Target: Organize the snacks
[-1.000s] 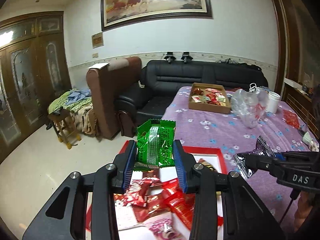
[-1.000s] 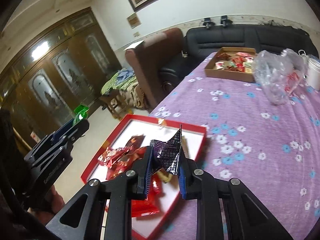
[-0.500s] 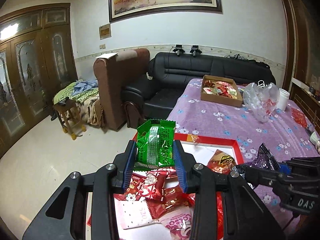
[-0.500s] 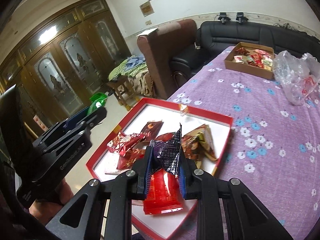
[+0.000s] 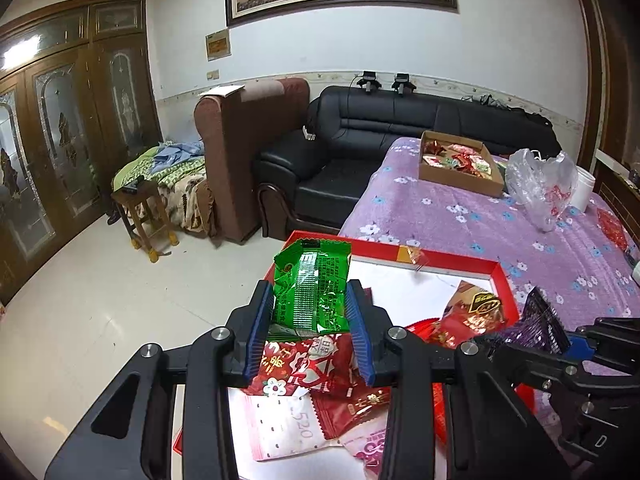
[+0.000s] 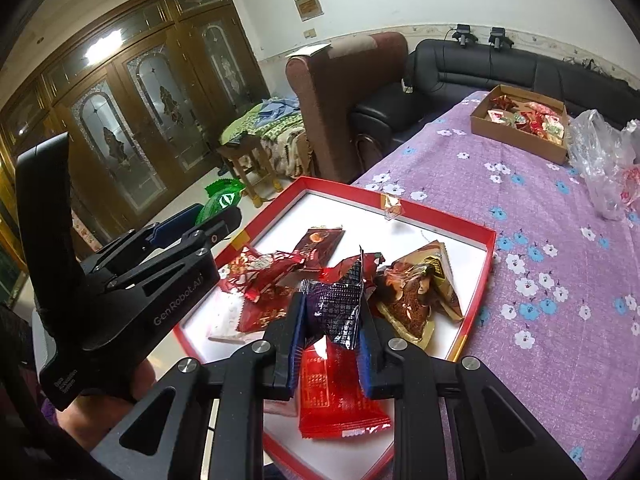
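Observation:
My left gripper [image 5: 310, 312] is shut on a green snack packet [image 5: 312, 284] and holds it above the near left part of the red tray [image 5: 448, 258]. My right gripper [image 6: 330, 320] is shut on a dark purple snack packet [image 6: 338, 308] and holds it over the tray's [image 6: 436, 212] near side. The tray holds several red and brown snack packets [image 6: 416, 292]. The left gripper also shows in the right wrist view [image 6: 200, 216], to the left of the tray. The right gripper's purple packet shows at the right of the left wrist view [image 5: 540, 320].
The tray lies on a table with a purple flowered cloth [image 6: 560, 240]. A cardboard box of snacks [image 6: 524, 120] and a clear plastic bag [image 6: 600, 160] stand at the far end. A white cup [image 5: 582, 190] is by the bag. A black sofa [image 5: 380, 140] and a brown armchair [image 5: 248, 148] stand beyond.
Both grippers have drawn back and up from the tray, each keeping its packet. More of the tray and its packets shows below them now.

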Tool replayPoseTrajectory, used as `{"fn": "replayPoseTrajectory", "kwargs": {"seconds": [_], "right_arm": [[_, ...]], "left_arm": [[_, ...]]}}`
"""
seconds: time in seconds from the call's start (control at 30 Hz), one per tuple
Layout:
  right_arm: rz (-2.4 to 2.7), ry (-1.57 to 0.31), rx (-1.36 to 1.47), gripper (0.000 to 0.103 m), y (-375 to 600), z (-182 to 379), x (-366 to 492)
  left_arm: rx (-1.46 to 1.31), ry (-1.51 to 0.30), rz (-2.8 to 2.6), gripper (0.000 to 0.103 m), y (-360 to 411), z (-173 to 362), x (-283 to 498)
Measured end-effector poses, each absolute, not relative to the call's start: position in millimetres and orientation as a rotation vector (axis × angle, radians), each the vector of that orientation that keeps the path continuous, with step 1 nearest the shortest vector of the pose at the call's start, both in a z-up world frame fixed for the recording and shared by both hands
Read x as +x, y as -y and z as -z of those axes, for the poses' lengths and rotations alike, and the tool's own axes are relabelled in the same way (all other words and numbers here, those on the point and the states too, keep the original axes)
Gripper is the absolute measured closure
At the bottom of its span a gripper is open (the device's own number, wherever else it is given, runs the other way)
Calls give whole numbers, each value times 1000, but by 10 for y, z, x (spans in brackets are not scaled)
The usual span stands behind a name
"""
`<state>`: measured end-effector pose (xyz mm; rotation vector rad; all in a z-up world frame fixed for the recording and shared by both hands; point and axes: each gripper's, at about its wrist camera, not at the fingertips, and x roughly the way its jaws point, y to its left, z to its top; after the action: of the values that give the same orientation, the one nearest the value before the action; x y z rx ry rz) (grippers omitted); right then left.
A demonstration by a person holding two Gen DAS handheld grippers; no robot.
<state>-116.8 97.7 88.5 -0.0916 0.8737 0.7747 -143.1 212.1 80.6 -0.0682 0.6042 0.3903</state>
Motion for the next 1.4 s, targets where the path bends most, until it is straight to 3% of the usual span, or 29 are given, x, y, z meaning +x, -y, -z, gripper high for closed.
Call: {"fn": "replayPoseTrajectory", "kwargs": {"seconds": [0.4, 0.43, 0.5, 0.57, 0.67, 0.77, 0.87, 1.03, 1.4], "right_arm": [[-743, -813, -74, 77, -1110, -807, -1099], [-739, -805, -74, 77, -1118, -810, -1090], [-738, -797, -76, 74, -1128, -817, -1077], [-732, -777, -82, 70, -1123, -834, -1081], [-725, -741, -83, 59, -1083, -874, -1094], [-724, -723, -78, 58, -1027, -902, -1099], [-718, -713, -53, 58, -929, -924, -1106], [-706, -672, -35, 57, -762, -984, -1193], [-668, -583, -12, 35, -475, -1087, -1550]], "left_arm": [[-55, -638, -424, 67, -2133, -721, -1393], [-52, -639, -426, 65, -2128, -721, -1393], [-47, -637, -432, 45, -2119, -725, -1397], [-37, -627, -440, 35, -2100, -741, -1410], [-22, -620, -440, 35, -2082, -770, -1416], [-20, -621, -432, 32, -2046, -787, -1431], [-14, -610, -436, 21, -2008, -827, -1458], [-11, -577, -434, 20, -1928, -954, -1544], [-1, -553, -427, 19, -1729, -1070, -1788]]}}
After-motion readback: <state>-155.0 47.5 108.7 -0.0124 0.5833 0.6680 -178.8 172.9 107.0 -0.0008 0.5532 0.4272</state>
